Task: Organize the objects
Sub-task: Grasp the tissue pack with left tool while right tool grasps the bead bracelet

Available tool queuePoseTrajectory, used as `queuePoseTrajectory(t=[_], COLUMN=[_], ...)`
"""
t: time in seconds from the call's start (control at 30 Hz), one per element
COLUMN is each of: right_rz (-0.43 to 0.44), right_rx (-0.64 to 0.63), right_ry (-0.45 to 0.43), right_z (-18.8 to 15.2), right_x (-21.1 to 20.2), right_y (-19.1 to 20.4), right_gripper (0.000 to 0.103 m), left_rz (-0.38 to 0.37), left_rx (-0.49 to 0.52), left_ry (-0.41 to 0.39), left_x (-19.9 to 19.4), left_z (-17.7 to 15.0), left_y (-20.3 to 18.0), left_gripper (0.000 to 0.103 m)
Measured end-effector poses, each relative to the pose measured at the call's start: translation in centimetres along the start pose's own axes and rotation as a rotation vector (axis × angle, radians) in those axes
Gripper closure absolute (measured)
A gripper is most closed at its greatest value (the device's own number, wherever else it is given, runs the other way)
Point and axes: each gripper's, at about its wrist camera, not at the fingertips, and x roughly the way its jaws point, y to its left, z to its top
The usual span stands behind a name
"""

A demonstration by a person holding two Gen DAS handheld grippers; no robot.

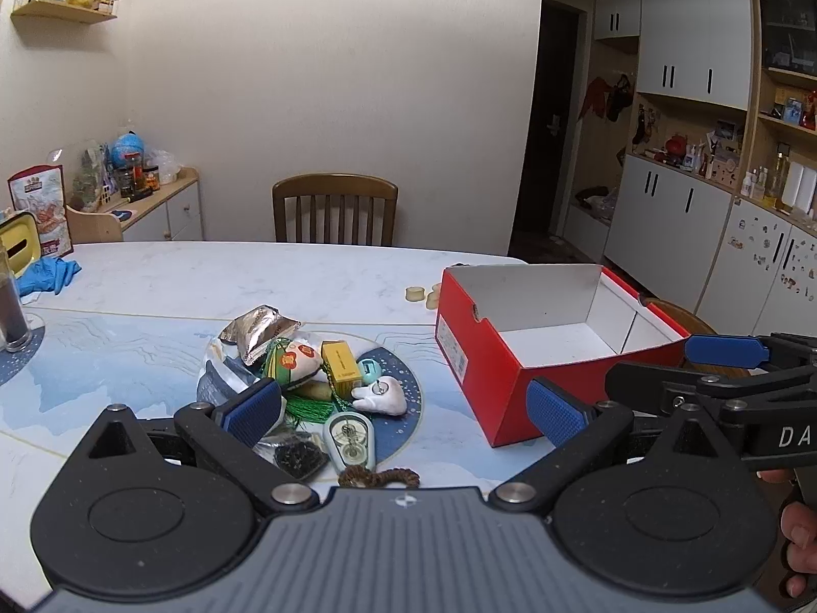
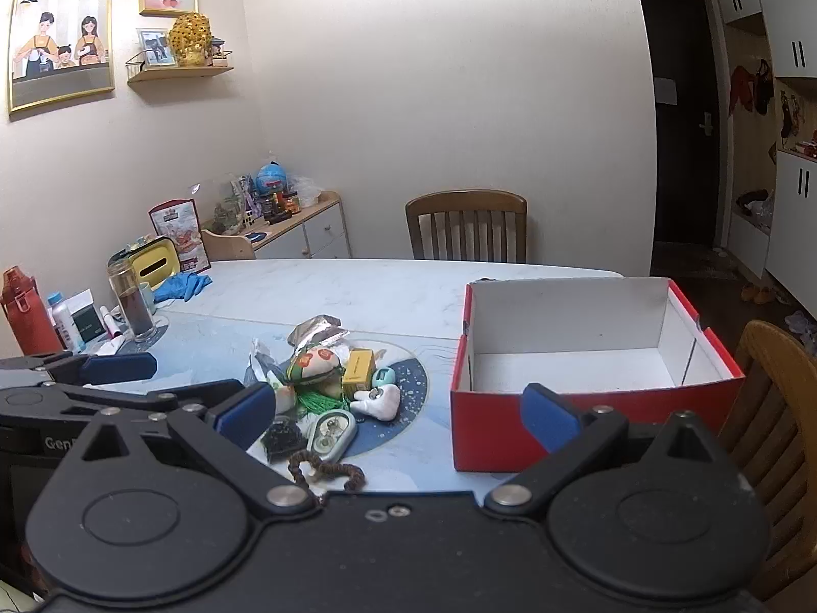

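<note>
A heap of small items lies mid-table: a foil packet [image 1: 260, 329], an embroidered pouch [image 1: 293, 362] with green tassel, a yellow box [image 1: 339, 365], a white plush charm [image 1: 380, 396], an oval clear case [image 1: 350, 439] and a brown bead bracelet [image 1: 378, 477]. To the right of the heap stands a red shoebox [image 1: 485, 357] [image 2: 510, 429], empty and white inside. My left gripper [image 1: 401, 398] is open just short of the heap, holding nothing. Alongside it my right gripper [image 2: 398, 408] is also open, its fingers framing the bracelet [image 2: 327, 470] and the shoebox's front wall.
A wooden chair [image 2: 467, 227] faces the table's far side, another [image 2: 776, 408] stands by the shoebox. At the left edge are a glass of dark liquid [image 2: 133, 301], blue gloves [image 2: 181, 286], a red bottle [image 2: 23, 311] and a yellow tissue box [image 2: 153, 260]. Small cream discs [image 1: 416, 293] lie behind the shoebox.
</note>
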Motion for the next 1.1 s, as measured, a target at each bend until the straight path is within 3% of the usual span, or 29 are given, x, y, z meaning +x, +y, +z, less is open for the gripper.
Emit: queuePoseTrajectory(t=[0.17, 0.47, 0.87, 1.1], right_rz=[-0.018, -0.044, -0.078, -0.107], right_rx=[-0.001, -0.049, -0.101, -0.092], right_ry=[0.008, 0.048, 0.221, 0.328], right_z=[0.5, 1.1, -1.2, -3.2], right_x=[1.5, 5.3, 11.5, 14.8], right_y=[1.1, 3.2, 4.6, 4.5], right_gripper=[0.001, 0.001, 0.002, 0.008], left_rz=[0.035, 0.022, 0.11, 0.193], left_rx=[-0.02, -0.008, -0.064, -0.116], left_ry=[0.016, 0.065, 0.189, 0.267], left_x=[1.4, 4.5, 12.9, 17.2], left_z=[0.6, 1.1, 2.0, 1.9], left_y=[1.7, 5.7, 13.8, 17.5], left_gripper=[0.0, 0.0, 0.0, 0.0])
